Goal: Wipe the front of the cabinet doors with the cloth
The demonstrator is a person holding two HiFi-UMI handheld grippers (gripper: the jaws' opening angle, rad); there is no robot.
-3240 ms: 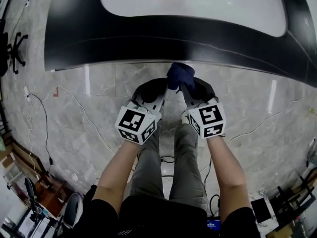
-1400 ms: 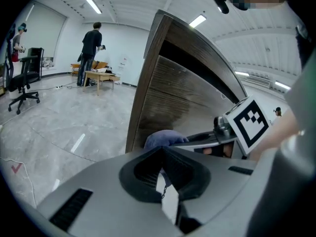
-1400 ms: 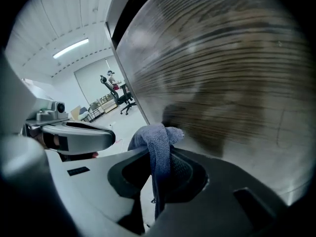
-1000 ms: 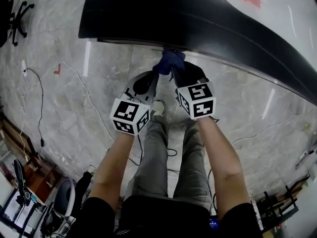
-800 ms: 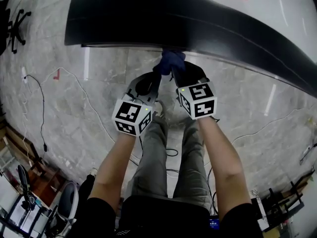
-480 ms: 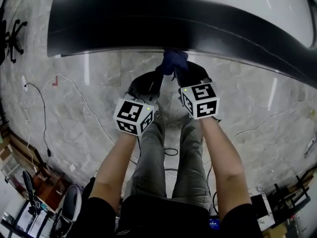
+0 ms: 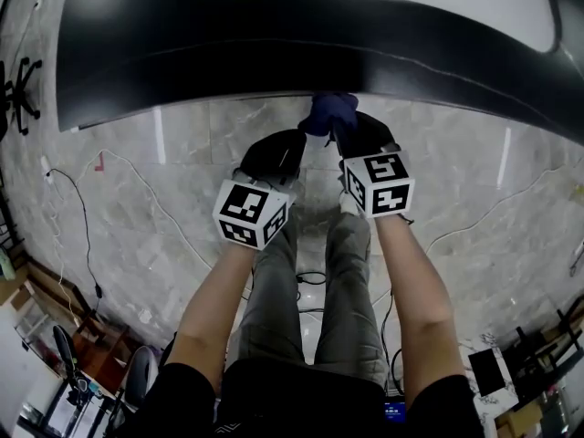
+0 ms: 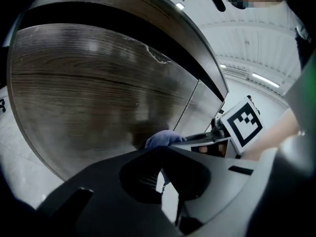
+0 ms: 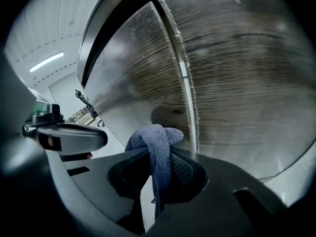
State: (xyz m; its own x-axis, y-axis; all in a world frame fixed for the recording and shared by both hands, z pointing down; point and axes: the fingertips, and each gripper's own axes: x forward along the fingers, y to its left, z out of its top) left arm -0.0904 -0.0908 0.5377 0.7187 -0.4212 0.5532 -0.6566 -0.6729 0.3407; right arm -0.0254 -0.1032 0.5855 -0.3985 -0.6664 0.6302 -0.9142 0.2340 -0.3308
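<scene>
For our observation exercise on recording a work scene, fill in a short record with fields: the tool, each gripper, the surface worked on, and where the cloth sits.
Tool: blue cloth
Right gripper: shut on the cloth, which bunches ahead of its jaws
Left gripper: jaws together, nothing between them, beside the right one
Surface: wood-grain cabinet doors
Cloth position: by the seam between two doors; contact cannot be confirmed
</scene>
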